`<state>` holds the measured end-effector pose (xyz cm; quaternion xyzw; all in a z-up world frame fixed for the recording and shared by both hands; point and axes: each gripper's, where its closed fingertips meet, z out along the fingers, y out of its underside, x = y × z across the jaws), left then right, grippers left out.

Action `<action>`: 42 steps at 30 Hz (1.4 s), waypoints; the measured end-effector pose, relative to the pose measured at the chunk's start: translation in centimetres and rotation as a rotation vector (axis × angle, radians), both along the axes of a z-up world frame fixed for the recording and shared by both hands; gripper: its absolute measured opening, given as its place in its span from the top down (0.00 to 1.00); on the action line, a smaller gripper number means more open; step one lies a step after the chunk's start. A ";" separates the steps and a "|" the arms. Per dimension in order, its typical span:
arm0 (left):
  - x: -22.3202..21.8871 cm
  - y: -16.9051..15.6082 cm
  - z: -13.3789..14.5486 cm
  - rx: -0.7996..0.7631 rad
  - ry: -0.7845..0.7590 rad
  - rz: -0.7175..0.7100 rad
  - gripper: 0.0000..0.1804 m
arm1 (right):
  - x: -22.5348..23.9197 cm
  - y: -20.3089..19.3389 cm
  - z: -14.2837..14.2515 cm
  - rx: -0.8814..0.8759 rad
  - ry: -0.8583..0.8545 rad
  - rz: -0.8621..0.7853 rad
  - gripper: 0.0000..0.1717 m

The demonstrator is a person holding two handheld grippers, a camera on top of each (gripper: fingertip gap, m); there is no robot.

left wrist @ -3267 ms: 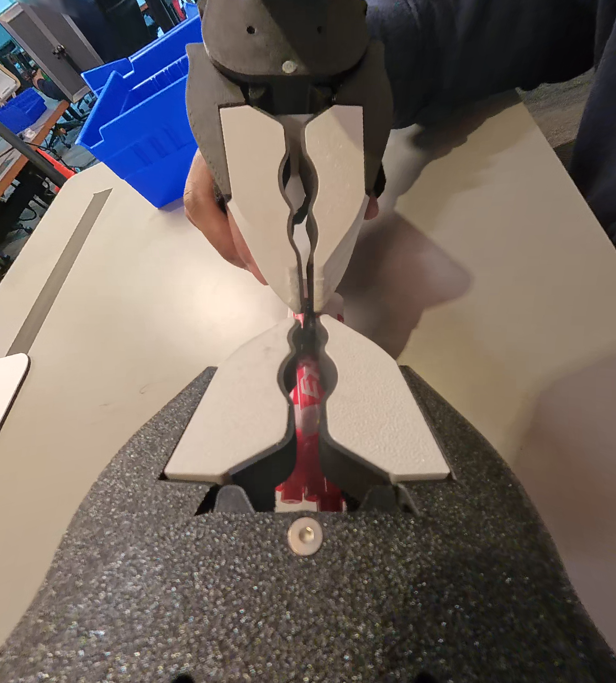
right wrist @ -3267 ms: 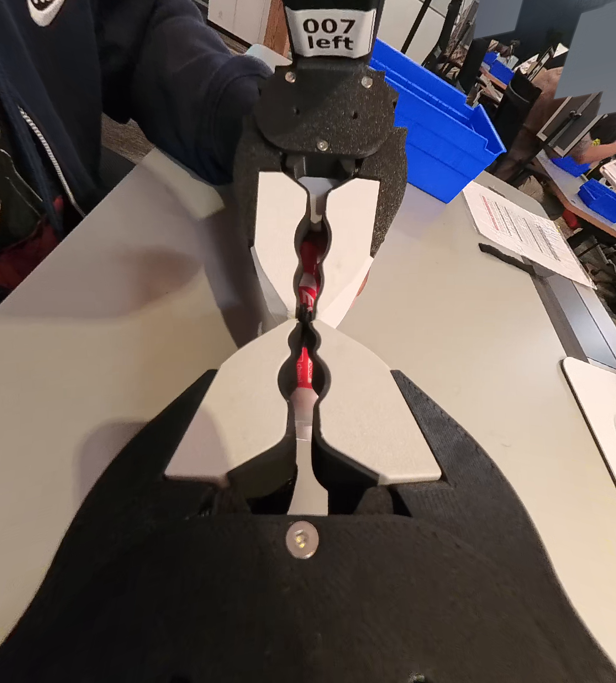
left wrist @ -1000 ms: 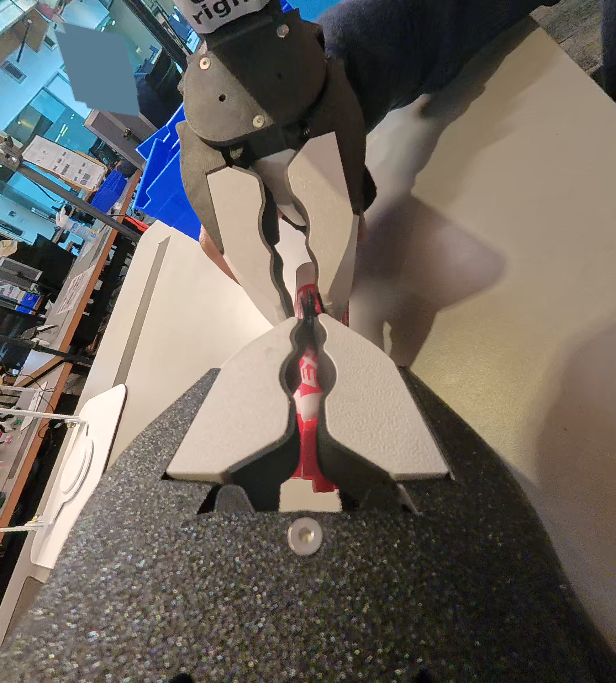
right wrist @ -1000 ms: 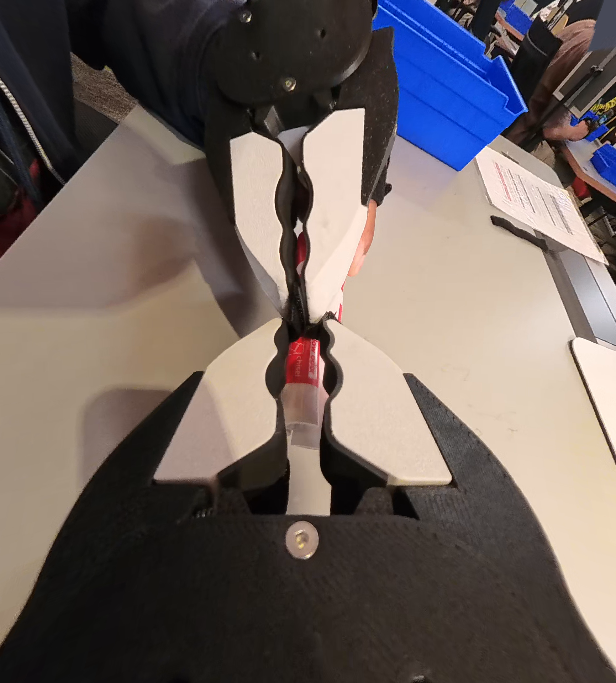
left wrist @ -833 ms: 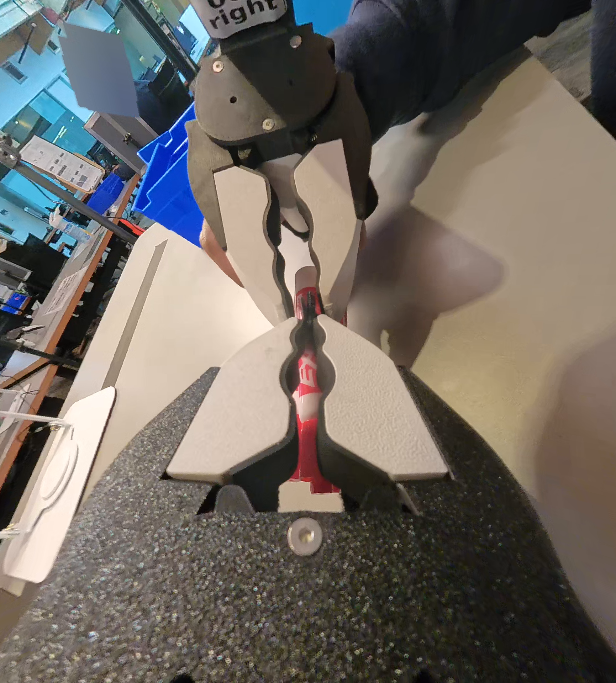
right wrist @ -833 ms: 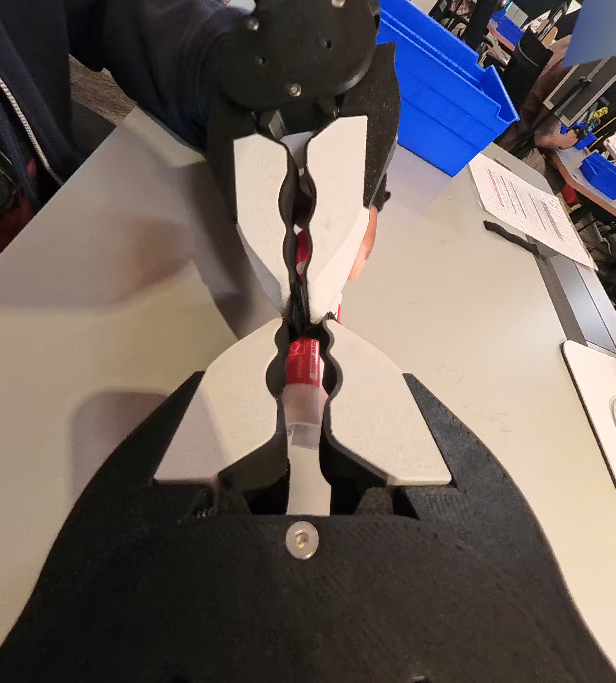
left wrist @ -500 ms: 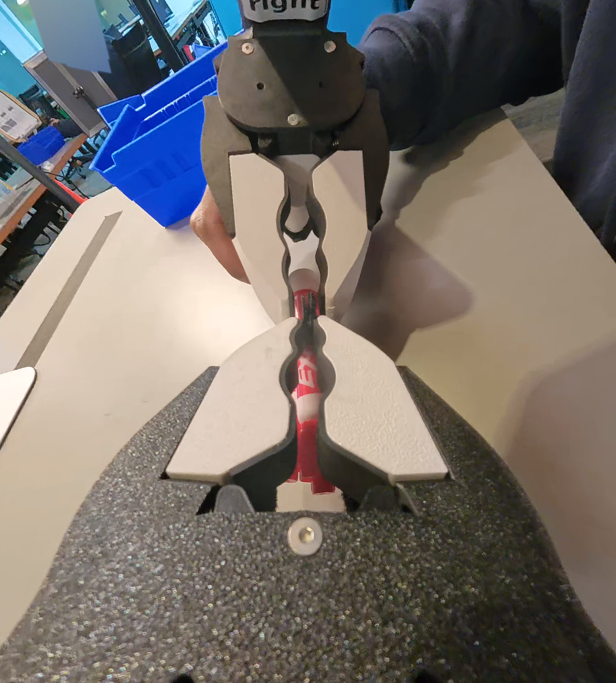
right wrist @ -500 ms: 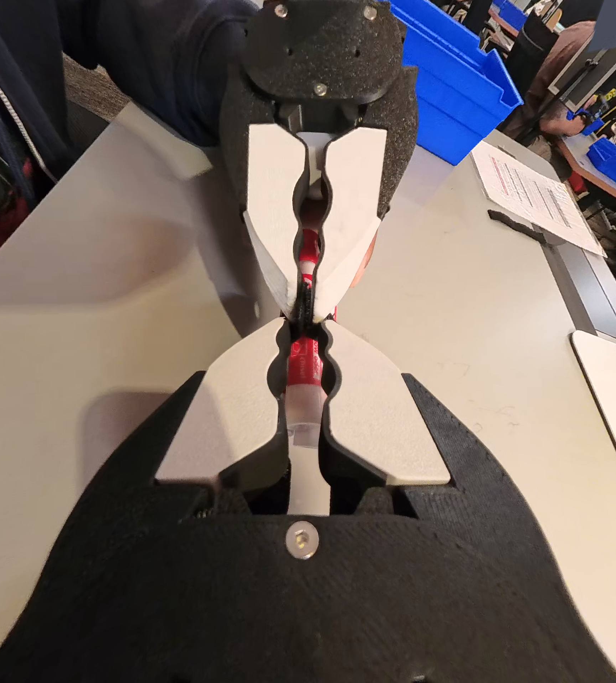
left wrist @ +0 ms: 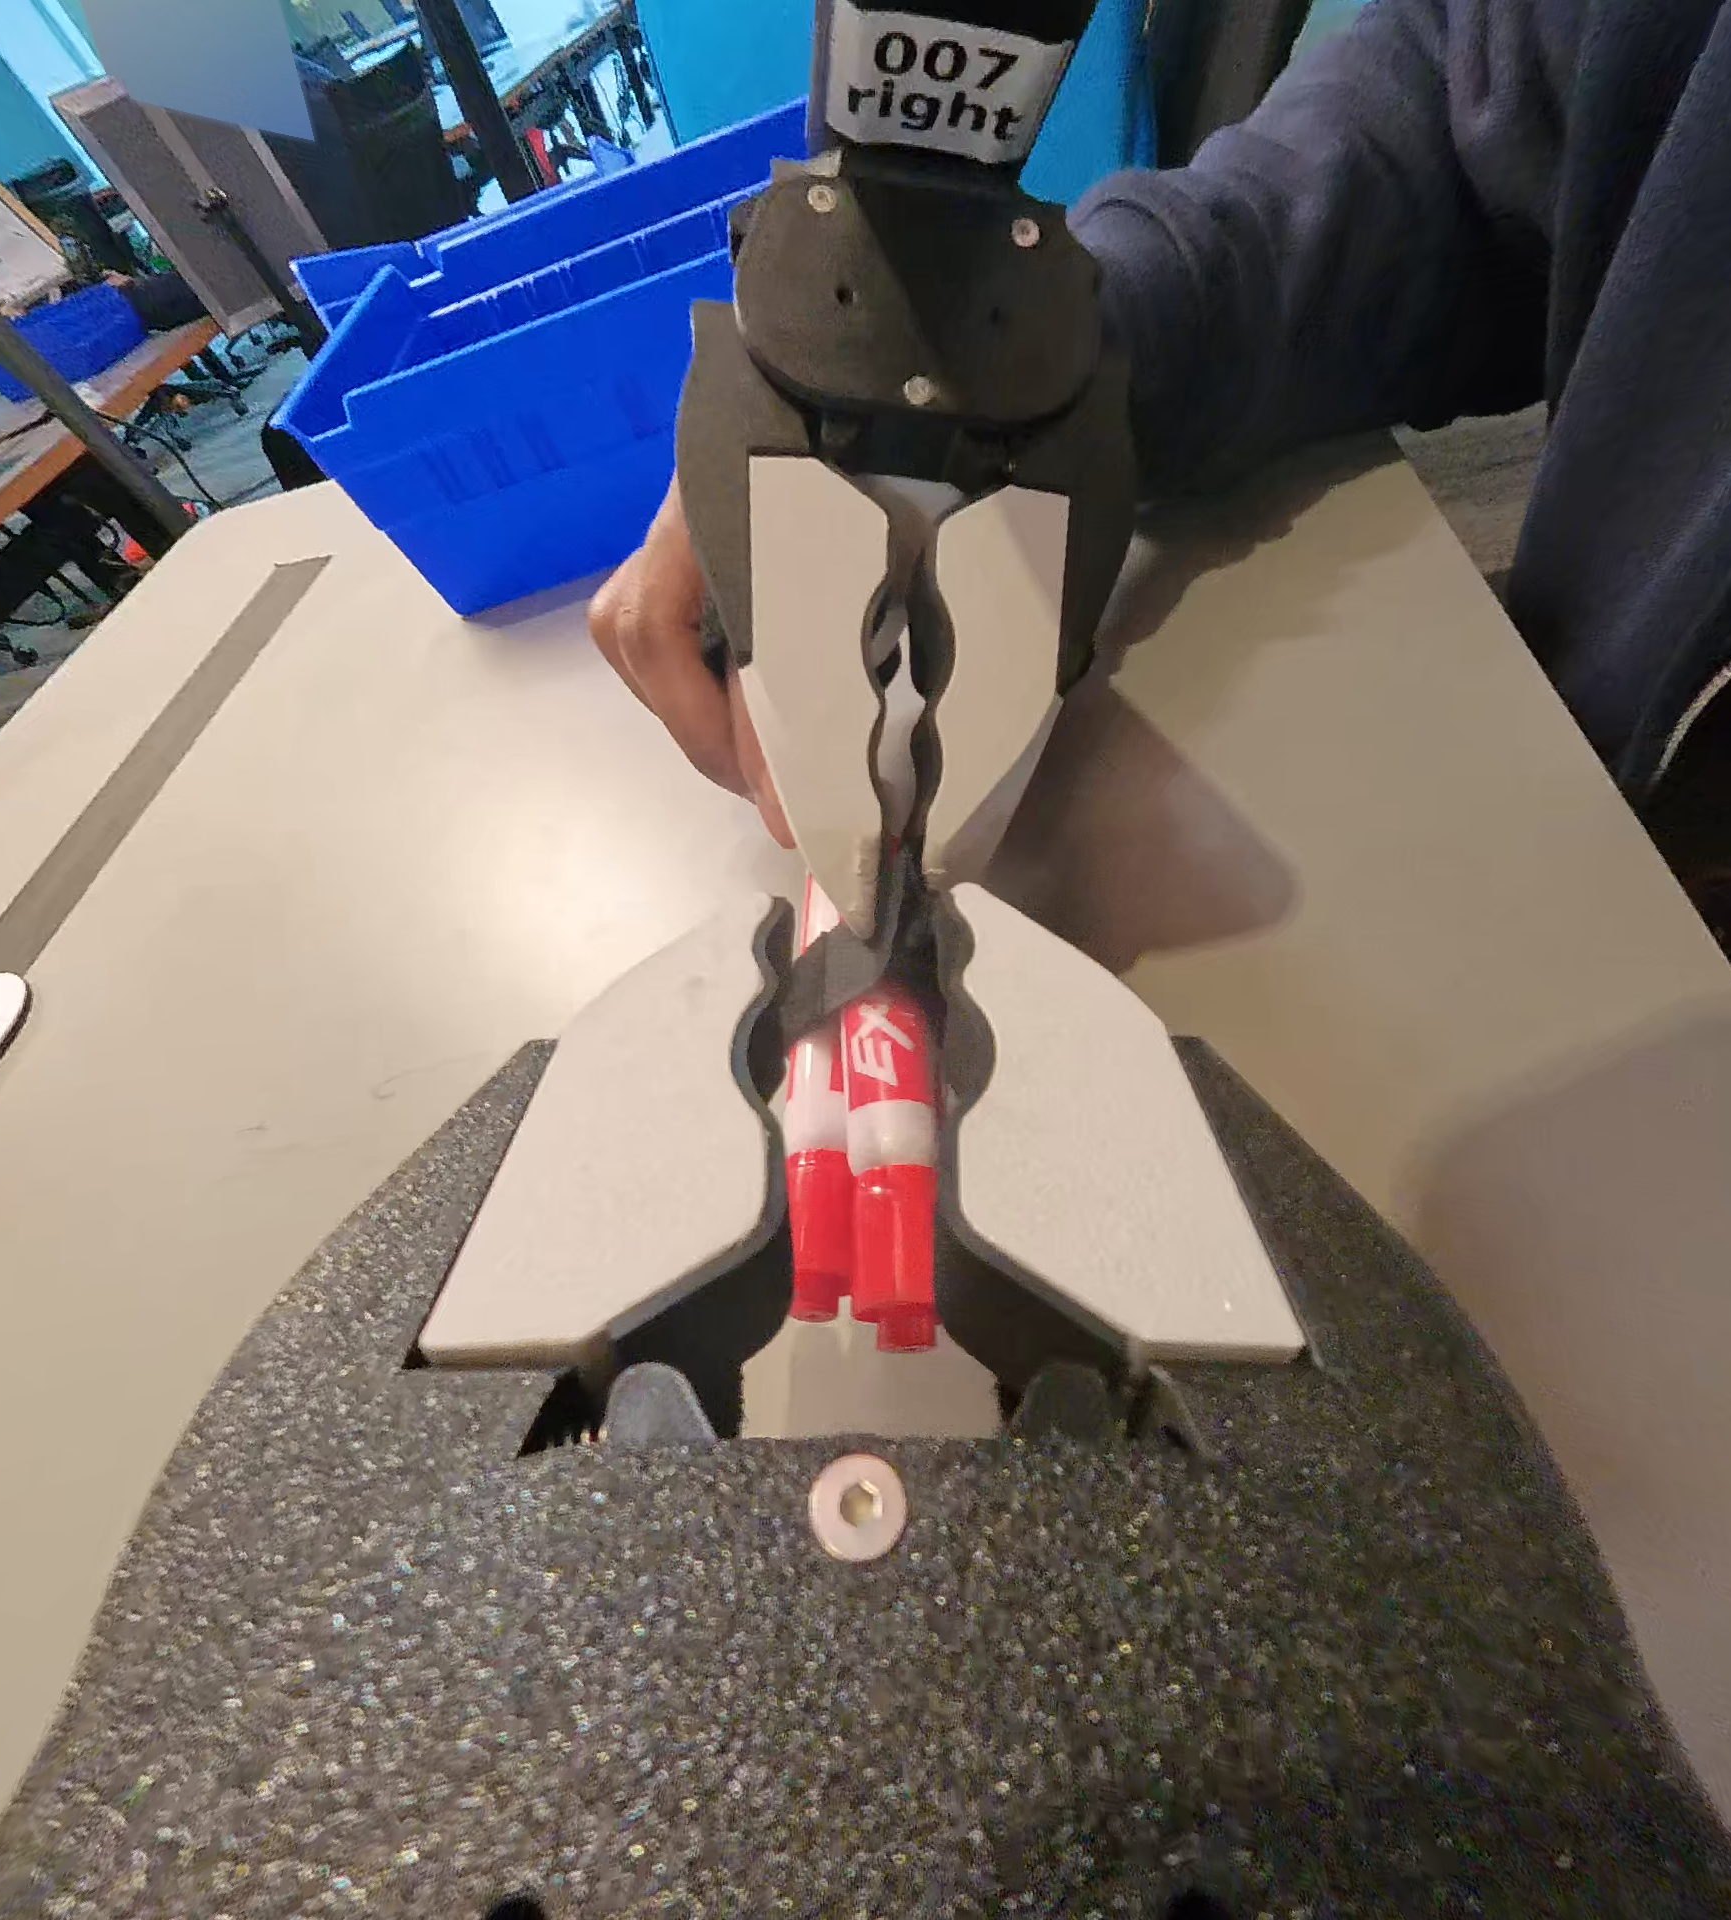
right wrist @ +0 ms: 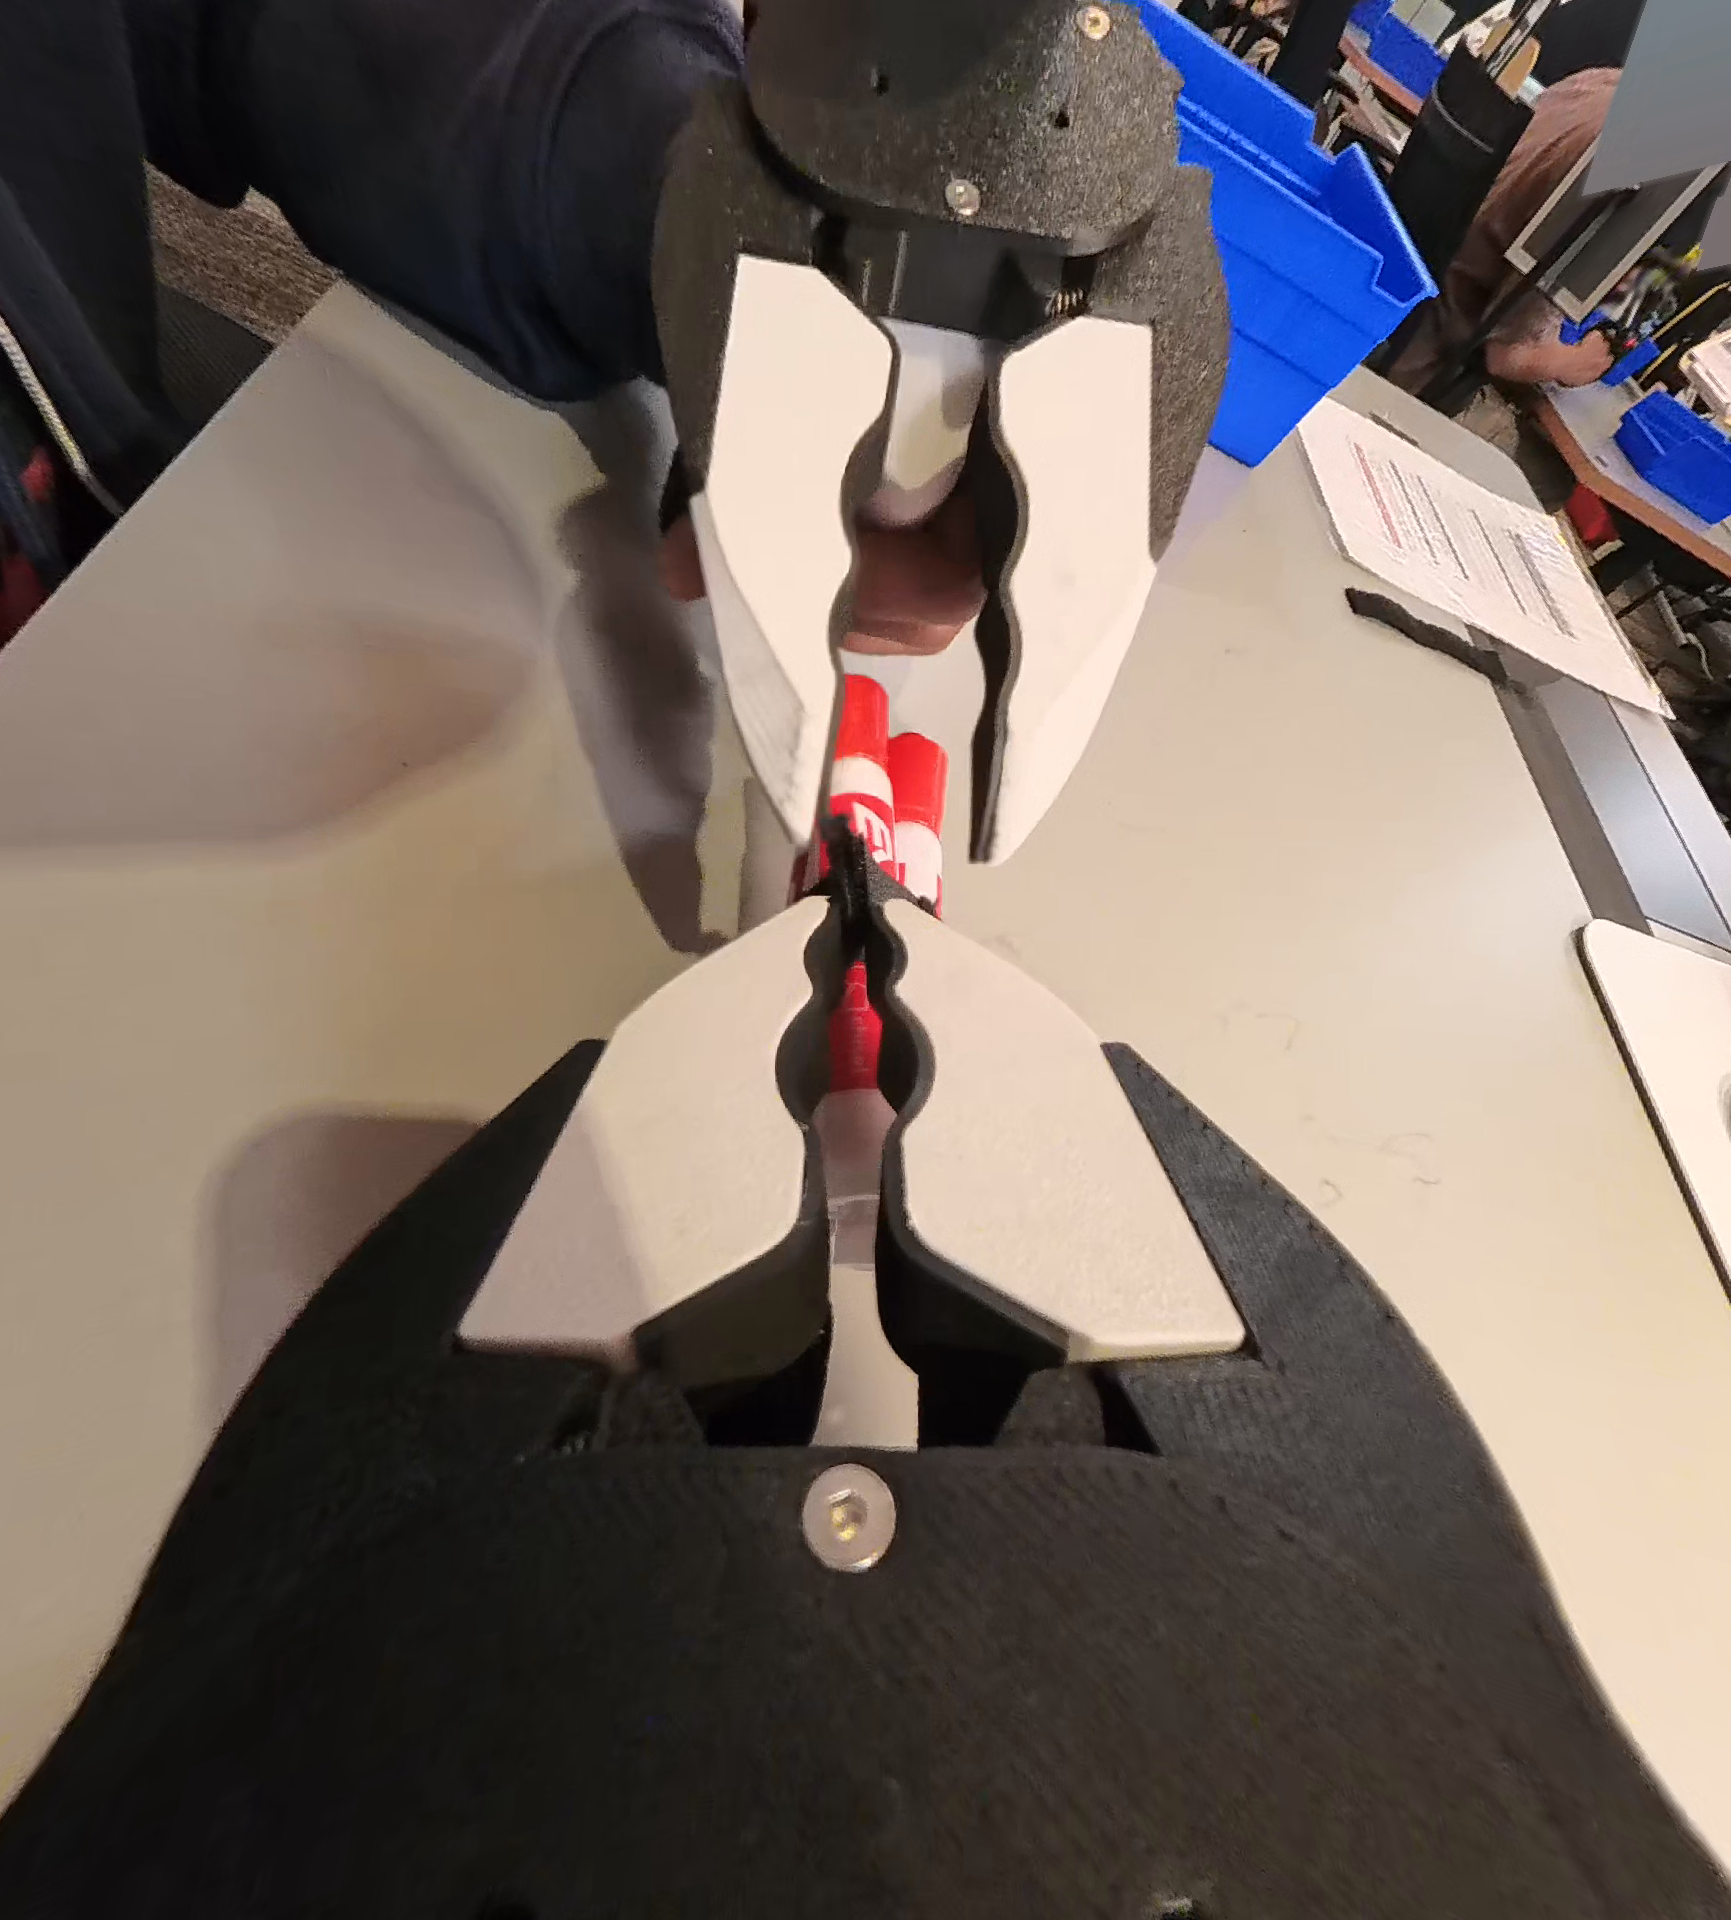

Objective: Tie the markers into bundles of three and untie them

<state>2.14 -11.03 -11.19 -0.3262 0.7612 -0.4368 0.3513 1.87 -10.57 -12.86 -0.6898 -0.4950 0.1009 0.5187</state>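
Left tongs [left wrist: 861, 914]: apart, straddling the red markers [left wrist: 866, 1164], pads not pressing.
Right tongs [right wrist: 853, 914]: clamped on the black strap [right wrist: 850, 883].
Bench [left wrist: 321, 831]: beige.

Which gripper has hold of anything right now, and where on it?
The right gripper pinches the black strap around the red-and-white markers at its tips. The left gripper is open, holding nothing.

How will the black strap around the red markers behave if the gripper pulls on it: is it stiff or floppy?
Probably floppy: the black strap bends and folds over the red markers where the right gripper pinches it. It looks thin and light, so it likely follows the pull. The round markers may roll once freed.
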 end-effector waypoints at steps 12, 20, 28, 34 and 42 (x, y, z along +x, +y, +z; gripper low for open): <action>0.1 0.1 -1.1 -0.003 0.058 0.007 0.93 | -0.2 0.0 0.8 0.044 0.020 0.003 0.98; 0.2 0.1 -0.9 0.026 0.027 0.029 0.97 | 0.1 0.1 0.9 0.027 0.041 -0.002 0.99; 0.2 0.2 -1.2 0.082 0.027 0.032 0.98 | 0.0 0.2 0.7 0.017 0.078 -0.001 0.98; 0.3 0.6 -1.1 0.106 0.029 0.052 0.98 | 0.3 0.6 1.2 0.095 0.045 -0.033 0.92; 0.2 0.5 -1.3 0.230 0.008 0.053 0.98 | 0.0 0.5 1.6 0.101 0.055 -0.020 0.92</action>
